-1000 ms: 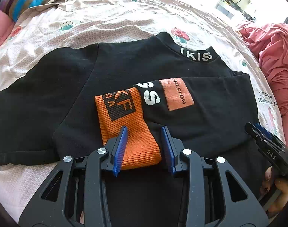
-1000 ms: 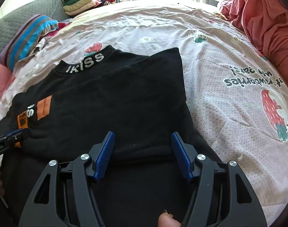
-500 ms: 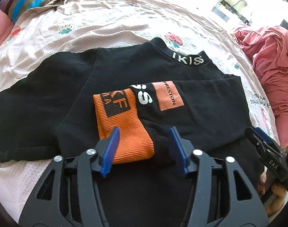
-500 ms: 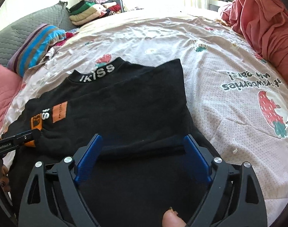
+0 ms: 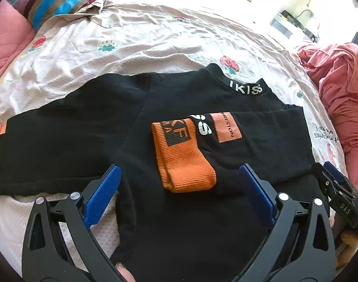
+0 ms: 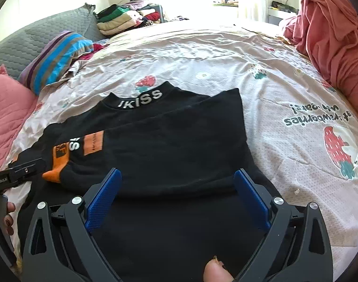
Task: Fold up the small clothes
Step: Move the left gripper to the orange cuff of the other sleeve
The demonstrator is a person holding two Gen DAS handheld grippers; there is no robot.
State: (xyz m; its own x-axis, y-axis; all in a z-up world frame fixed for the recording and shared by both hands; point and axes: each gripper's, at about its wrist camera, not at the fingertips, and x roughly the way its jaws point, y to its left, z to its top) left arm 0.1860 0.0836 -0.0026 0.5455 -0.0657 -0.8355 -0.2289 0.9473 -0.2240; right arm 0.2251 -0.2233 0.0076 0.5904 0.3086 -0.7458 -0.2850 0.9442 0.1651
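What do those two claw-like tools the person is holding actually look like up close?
Both look alike. The left gripper and the right gripper each have a black frame with cut-out windows, silver round bolts at the joints, and two fingers faced with blue textured pads. Seen side-on, each body carries small white lettering. A dark-painted fingernail shows on the left hand. No cables or sleeves are visible.

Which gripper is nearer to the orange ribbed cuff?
Left. The orange ribbed cuff lies just ahead of the opening left gripper; the opening right gripper sits farther along the fold.
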